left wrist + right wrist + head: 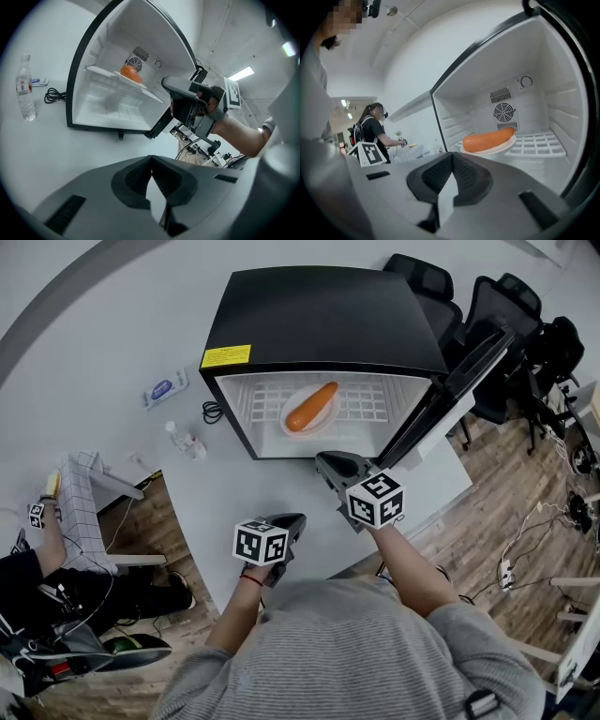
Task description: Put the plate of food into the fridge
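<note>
A black mini fridge [328, 320] stands on the white table with its door [469, 367] swung open to the right. Inside, a white plate [323, 420] carrying a long orange piece of food [311, 406] rests on the white wire shelf. The plate [508, 143] and food [487, 139] sit just ahead in the right gripper view. My right gripper [325, 462] hovers in front of the fridge opening, shut and empty. My left gripper [298, 518] stays lower over the table, nearer the person, also shut with nothing in it. The right gripper [180, 93] shows in the left gripper view.
A water bottle [185, 440], a black cable [213, 412] and a blue-labelled pack [165, 388] lie left of the fridge. Office chairs [487, 315] stand behind the open door. Another person [37, 549] sits at the left. The table's front edge is close to the body.
</note>
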A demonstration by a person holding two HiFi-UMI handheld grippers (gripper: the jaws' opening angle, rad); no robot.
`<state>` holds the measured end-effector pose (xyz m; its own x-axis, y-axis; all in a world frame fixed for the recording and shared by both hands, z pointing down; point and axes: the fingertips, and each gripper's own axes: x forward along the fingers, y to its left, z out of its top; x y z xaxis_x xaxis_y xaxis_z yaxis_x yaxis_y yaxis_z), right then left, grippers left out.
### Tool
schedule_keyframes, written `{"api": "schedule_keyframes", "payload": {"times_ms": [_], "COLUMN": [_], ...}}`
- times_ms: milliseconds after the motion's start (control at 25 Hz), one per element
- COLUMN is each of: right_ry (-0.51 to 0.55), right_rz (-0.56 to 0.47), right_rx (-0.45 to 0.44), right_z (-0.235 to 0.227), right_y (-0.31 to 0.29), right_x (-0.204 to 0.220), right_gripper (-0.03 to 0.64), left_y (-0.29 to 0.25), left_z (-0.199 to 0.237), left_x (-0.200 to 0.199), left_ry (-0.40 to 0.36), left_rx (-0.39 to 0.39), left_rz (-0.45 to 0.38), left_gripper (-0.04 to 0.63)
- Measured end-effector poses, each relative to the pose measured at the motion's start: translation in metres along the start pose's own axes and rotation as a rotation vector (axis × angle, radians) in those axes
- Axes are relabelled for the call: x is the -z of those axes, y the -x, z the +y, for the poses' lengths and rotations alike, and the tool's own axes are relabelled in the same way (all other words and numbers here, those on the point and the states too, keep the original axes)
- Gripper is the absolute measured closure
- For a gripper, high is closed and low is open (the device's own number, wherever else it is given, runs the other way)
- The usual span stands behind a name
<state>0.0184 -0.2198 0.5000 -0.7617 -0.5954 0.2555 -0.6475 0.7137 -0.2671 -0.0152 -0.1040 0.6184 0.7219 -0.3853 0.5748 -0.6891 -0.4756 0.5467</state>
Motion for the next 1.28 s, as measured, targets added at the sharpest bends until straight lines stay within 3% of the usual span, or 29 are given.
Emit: {"api": "schedule_keyframes", "payload": {"times_ms": [280, 560, 720, 840, 1280], "right_ry": [0.387, 0.864, 1.0, 1.074, 1.361], "right_rz": [0.116, 0.208, 0.252, 0.297, 0.437], "right_rx": [0.108, 0.272, 0.299, 0.318, 0.381], "right_z": [-0.009, -0.023, -0.026, -0.031, -0.049], "right_y": [-0.001, -0.007, -0.015, -0.021, -0.047], "right_x": [0.003, -0.002, -0.001, 0.005, 0.025], "right_gripper": [0.603, 0.601, 0.589, 0.513, 0.512], "left_y": [-0.001, -0.002, -0.001, 0.0, 0.003], "left_z": [-0.002, -0.002, -0.002, 0.0, 0.005], "left_x": [0.0, 0.001, -0.001, 0.0, -0.007], "left_ry": [-0.001, -0.003, 0.003, 0.008, 0.016], "left_rx": [-0.001, -0.002, -0.003, -0.004, -0.006], "left_rz": [0.0, 0.0, -0.008, -0.012, -0.032], "left_gripper": [0.584, 0.584, 0.584, 0.584, 0.584]}}
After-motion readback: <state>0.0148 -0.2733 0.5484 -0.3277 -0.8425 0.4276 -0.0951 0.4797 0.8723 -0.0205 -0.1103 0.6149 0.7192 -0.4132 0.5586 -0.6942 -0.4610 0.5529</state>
